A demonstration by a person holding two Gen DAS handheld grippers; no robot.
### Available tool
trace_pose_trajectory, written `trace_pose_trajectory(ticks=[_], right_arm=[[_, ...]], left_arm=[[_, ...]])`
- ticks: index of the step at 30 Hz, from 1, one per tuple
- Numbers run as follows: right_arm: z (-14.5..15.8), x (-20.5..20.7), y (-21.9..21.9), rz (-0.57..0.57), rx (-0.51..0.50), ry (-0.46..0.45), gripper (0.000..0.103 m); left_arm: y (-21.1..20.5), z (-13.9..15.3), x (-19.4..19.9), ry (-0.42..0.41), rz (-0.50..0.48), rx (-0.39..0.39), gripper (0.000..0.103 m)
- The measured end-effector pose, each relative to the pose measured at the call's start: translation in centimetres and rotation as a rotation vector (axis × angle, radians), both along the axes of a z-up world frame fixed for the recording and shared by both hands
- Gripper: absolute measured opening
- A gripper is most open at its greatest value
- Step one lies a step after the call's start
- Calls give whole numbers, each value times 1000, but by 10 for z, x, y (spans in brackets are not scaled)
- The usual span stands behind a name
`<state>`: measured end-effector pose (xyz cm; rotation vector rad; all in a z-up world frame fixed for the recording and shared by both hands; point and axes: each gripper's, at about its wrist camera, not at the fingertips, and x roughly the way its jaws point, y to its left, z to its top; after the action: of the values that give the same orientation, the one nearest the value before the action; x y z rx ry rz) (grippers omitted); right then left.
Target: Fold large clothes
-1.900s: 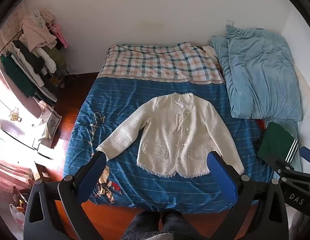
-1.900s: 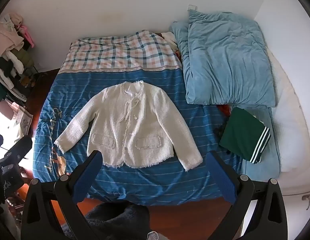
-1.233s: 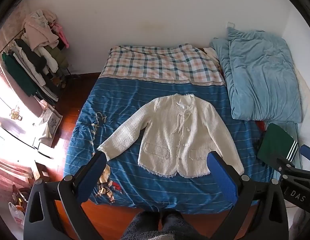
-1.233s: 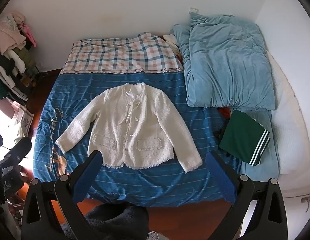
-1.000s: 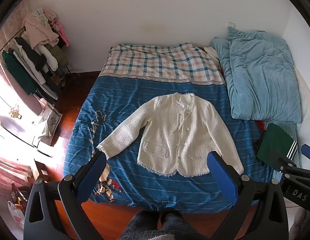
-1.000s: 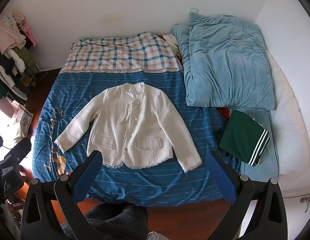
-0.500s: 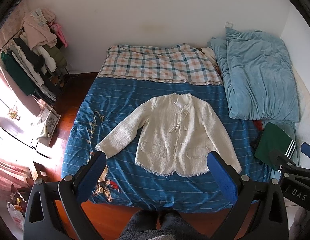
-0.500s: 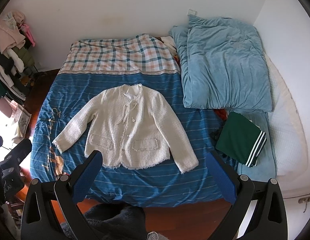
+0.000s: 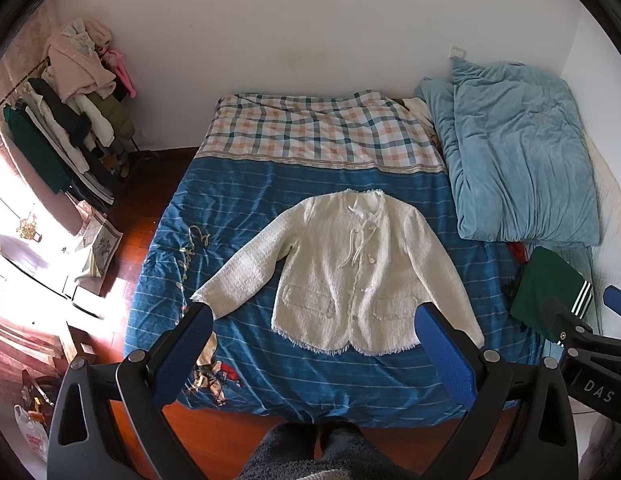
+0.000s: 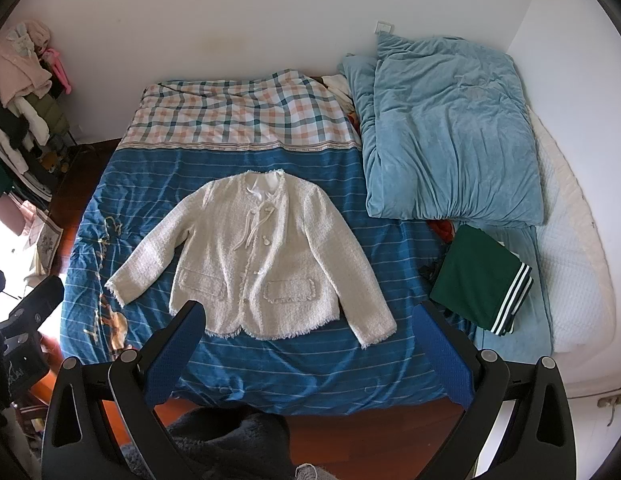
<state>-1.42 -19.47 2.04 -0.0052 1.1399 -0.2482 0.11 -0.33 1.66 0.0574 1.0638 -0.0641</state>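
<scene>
A cream jacket (image 9: 362, 276) is spread flat, front up and sleeves out, on the blue striped cover of the bed (image 9: 238, 200). The left claw (image 9: 310, 336) and right claw (image 10: 306, 330) are both held wide above the bed's near edge, gripping nothing. "DAS" is read on the right claw's body in the left wrist view. A folded green garment (image 10: 478, 276) is seen beside a light blue duvet (image 10: 450, 136).

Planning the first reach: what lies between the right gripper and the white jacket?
In the right wrist view, only bare striped blue bedspread lies between the open right gripper and the white jacket hem.
</scene>
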Motion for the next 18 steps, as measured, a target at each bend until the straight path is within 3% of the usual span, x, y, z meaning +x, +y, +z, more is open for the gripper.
trace_pose_trajectory(ticks=[11,18], right_arm=[[5,2,-2,-4,-1,-4,103],[5,1,-3,-2,-2,-5,103]], left_arm=[[-7,11,15,-8,-6,-2,103],[-3,5,3,-10,-4,-5,103]])
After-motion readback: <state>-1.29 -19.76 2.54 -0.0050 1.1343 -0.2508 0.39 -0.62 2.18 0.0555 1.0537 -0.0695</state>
